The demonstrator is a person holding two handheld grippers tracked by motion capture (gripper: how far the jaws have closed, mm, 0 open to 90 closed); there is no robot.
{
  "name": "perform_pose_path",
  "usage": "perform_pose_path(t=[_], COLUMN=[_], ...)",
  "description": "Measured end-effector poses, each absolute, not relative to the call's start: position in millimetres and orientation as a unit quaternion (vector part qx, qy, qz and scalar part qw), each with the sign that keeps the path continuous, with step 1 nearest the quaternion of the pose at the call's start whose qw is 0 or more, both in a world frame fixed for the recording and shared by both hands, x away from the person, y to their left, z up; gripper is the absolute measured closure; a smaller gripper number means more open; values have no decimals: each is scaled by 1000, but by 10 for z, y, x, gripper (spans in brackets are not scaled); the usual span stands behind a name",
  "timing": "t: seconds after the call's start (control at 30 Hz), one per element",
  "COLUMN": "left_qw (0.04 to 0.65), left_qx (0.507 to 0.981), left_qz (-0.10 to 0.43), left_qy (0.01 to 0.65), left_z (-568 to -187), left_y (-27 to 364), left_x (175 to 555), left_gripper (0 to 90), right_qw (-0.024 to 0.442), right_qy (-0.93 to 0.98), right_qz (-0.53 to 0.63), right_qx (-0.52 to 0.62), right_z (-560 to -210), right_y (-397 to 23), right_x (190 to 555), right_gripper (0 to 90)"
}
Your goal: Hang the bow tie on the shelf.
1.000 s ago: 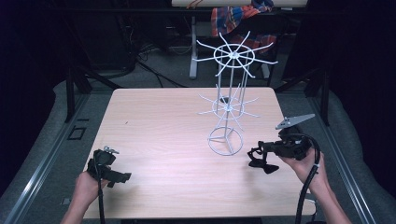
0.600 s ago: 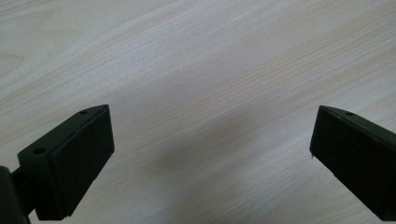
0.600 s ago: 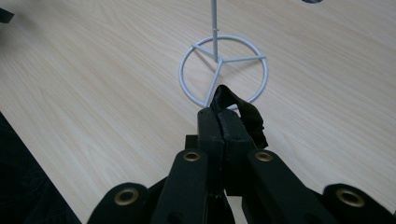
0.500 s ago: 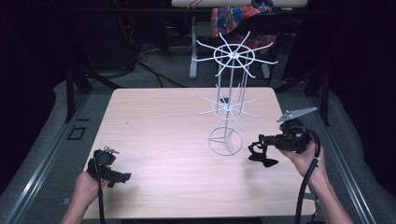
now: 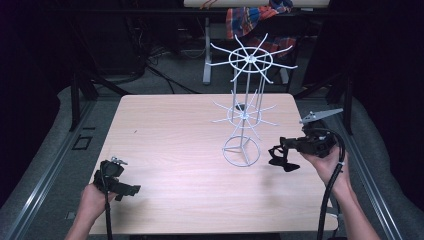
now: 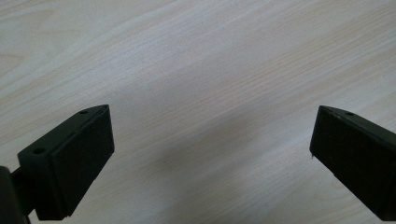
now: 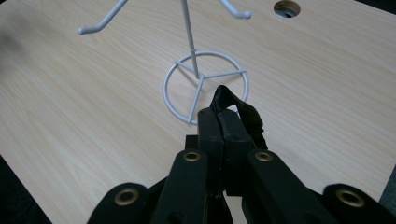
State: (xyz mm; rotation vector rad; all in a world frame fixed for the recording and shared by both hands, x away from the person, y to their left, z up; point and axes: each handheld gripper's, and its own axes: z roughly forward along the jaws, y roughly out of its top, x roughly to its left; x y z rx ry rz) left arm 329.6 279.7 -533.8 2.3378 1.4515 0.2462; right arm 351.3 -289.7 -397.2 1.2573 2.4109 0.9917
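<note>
A white wire stand point(image 5: 242, 117) with two tiers of hooked arms rises from a ring base point(image 7: 204, 83) on the wooden table point(image 5: 170, 130). My right gripper point(image 5: 279, 151) hovers just right of that base, shut on a small black fabric loop point(image 5: 284, 162) that droops from its jaws. In the right gripper view the loop point(image 7: 243, 114) pokes out past the shut gripper point(image 7: 223, 122), close to the ring. My left gripper point(image 5: 131, 190) rests low at the table's front left, open, with bare wood between its fingers point(image 6: 84, 154).
A round hole point(image 7: 286, 8) is cut in the tabletop behind the stand. Dark floor, cables and a rail with coloured cloth point(image 5: 255, 15) lie beyond the table's far edge. The stand's lower hooks point(image 5: 220, 120) spread out over the table's middle.
My right gripper has lifted slightly with the black loop in it. The left gripper has stayed put.
</note>
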Motion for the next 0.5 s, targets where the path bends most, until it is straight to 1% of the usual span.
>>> perform_pose_path(t=[0.5], left_qw=[190], left_qx=[831], left_qz=[89], left_qy=[516], left_z=[-5341], left_y=[2801], left_x=[3297], left_gripper=[0], right_qw=[135], right_qy=[815], right_qz=[349], right_qx=[443], right_z=[-3833], right_y=[-2874], right_x=[3628], right_gripper=[896])
